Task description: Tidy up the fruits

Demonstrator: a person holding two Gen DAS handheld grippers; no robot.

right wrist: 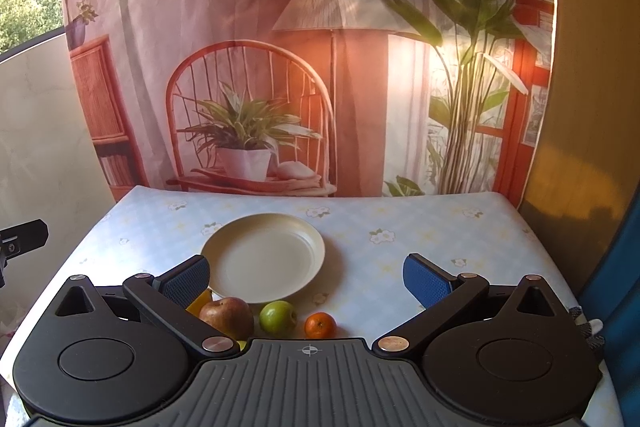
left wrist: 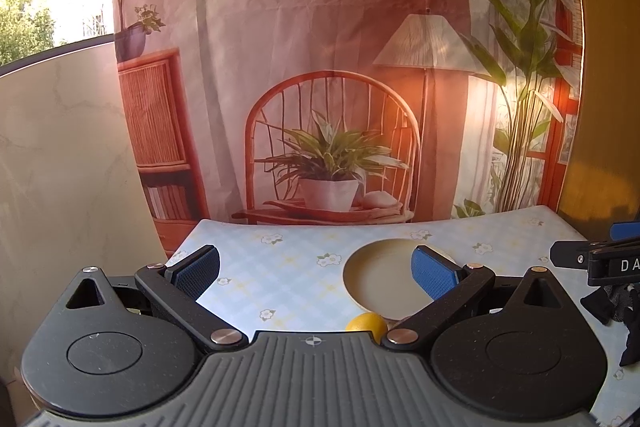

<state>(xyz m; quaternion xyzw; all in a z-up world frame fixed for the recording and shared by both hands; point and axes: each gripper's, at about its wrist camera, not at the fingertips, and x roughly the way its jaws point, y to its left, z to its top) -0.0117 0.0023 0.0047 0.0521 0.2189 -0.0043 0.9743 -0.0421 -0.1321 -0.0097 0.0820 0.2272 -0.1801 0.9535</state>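
A cream plate (right wrist: 264, 259) lies empty on the flowered tablecloth; the left wrist view shows the same plate (left wrist: 380, 279) ahead and to the right. In the right wrist view a row of fruit sits just in front of the plate: a red-brown apple (right wrist: 228, 313), a green apple (right wrist: 277, 315) and a small orange (right wrist: 320, 325). A yellow fruit (right wrist: 200, 301) peeks out behind the left finger; the left wrist view shows it as a lemon (left wrist: 366, 323). My right gripper (right wrist: 306, 277) is open above the fruit. My left gripper (left wrist: 316, 273) is open, holding nothing.
The table (right wrist: 420, 227) carries a pale blue checked cloth and ends at a printed backdrop (right wrist: 280, 67) of a chair and lamp. A marble wall (left wrist: 60, 167) stands to the left. The right gripper's body (left wrist: 600, 259) shows at the left wrist view's right edge.
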